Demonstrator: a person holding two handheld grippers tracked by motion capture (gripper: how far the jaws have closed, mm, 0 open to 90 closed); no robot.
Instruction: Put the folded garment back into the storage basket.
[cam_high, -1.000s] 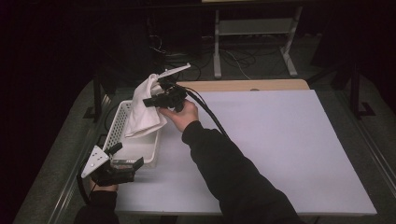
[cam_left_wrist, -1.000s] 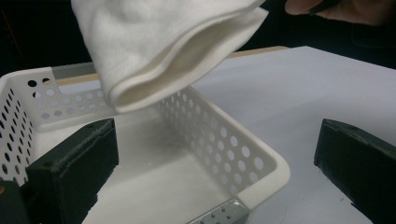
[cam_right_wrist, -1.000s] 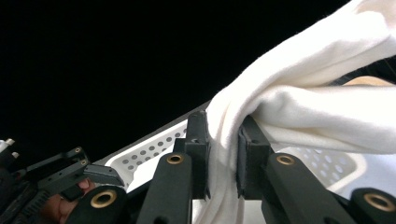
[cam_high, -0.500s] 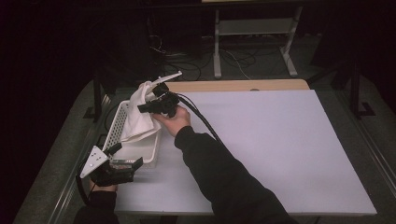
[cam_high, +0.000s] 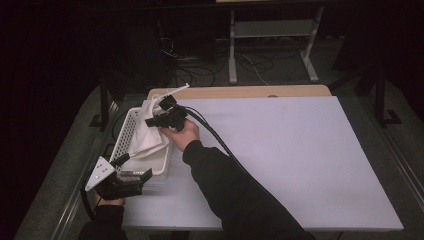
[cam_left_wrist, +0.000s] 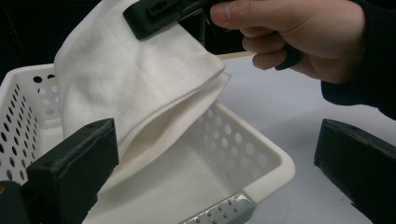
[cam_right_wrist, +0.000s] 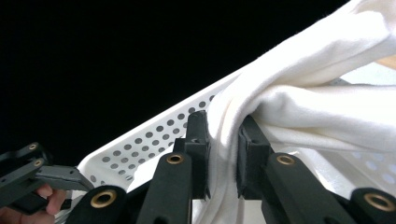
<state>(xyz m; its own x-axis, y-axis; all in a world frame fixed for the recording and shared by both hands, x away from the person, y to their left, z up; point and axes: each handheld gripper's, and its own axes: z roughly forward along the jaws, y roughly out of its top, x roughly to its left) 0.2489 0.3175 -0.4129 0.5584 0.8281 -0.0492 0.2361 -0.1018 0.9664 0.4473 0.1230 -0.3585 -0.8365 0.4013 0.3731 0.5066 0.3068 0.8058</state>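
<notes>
R jaws pinch cloth (cam_right_wrist: 299, 112) fold, over basket (cam_high: 125, 131) rim

The high view looks down over the tabletop (cam_high: 300, 165) from the person's edge; both gripper views sit close, sharing the basket (cam_left_wrist: 261, 158) at its left edge.

Black sleeves (cam_high: 235, 190); black tool (cam_right_wrist: 223, 154), brass rivets, trailing cables.

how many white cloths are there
1. The white cloth hangs from the right gripper, whose fingers pinch it, with its lower part draped into the white basket. Its folds could hide another cloth beneath.
</notes>
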